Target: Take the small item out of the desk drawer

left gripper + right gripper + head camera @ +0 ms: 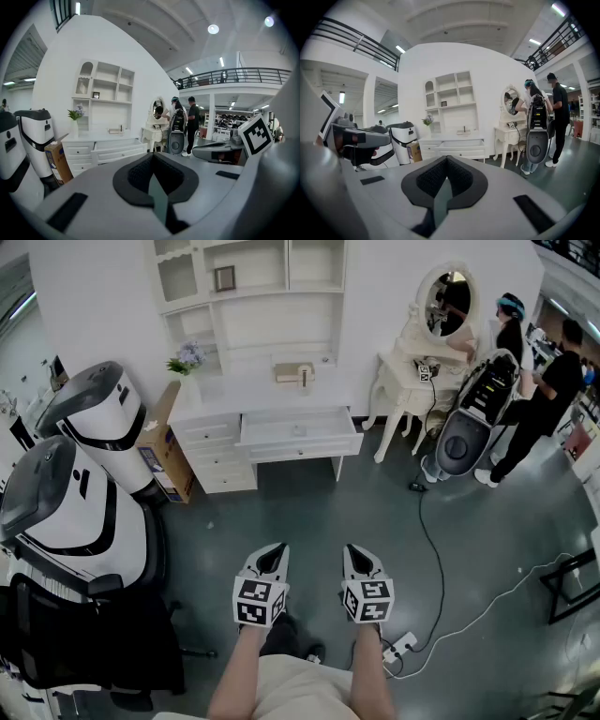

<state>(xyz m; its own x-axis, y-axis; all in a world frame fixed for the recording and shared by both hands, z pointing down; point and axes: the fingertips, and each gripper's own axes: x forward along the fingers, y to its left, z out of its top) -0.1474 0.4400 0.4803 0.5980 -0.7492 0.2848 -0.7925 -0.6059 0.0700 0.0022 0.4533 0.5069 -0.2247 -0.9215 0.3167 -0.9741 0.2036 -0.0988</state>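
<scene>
White desk (246, 390), drawer (305, 445) open, well beyond clenched left gripper (274, 557) and clenched right gripper (359, 559).

Desk (244, 395) looks like white painted wood, smooth satin finish. Cardboard box (169, 454) right beside the desk is plain matte brown. Floor (309, 512) in front of the desk is dark and glossy. Left gripper (273, 557) and right gripper (360, 557) are matte grey plastic, with rough black pads (138, 174).
</scene>
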